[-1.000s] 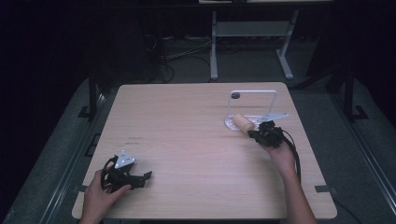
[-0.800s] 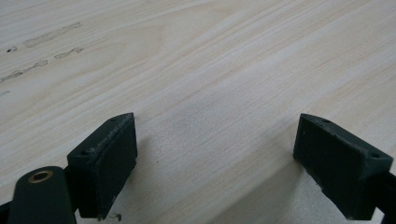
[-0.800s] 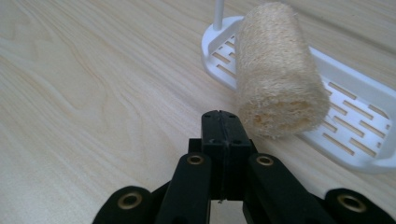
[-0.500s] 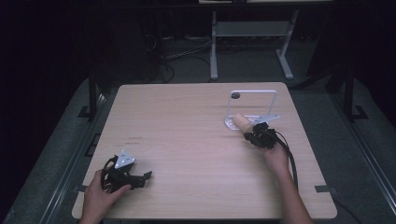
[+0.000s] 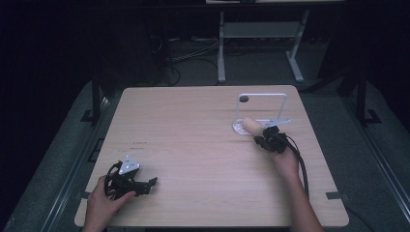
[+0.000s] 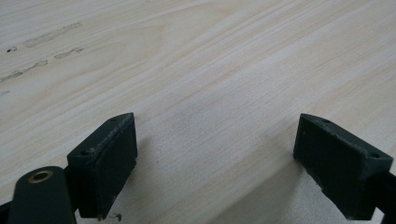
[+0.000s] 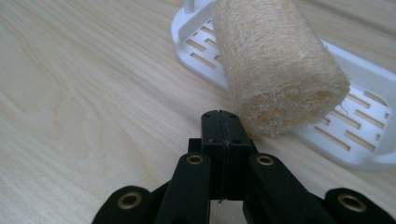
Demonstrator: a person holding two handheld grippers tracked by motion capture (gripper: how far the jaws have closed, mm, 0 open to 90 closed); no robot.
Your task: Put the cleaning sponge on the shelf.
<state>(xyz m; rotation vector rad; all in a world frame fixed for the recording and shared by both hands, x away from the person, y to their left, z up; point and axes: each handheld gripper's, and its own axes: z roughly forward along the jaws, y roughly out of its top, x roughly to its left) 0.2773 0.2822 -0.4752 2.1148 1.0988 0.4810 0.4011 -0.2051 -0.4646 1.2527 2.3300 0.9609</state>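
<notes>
On the pale wooden table (image 5: 193, 145), a tan fibrous loofah cylinder (image 7: 275, 65) rests on the white slotted plastic rack (image 7: 359, 140). Just beside the rack, the right gripper (image 7: 223, 126), jaws pressed together and empty, could nudge the loofah off. Well apart from the rack, the left gripper (image 6: 215, 158) rests with jaws spread.

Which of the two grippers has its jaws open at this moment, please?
The left gripper, resting near the table's front left corner: its jaws stand wide apart over bare wood. The right gripper has its jaws pressed together beside the loofah roll.
</notes>
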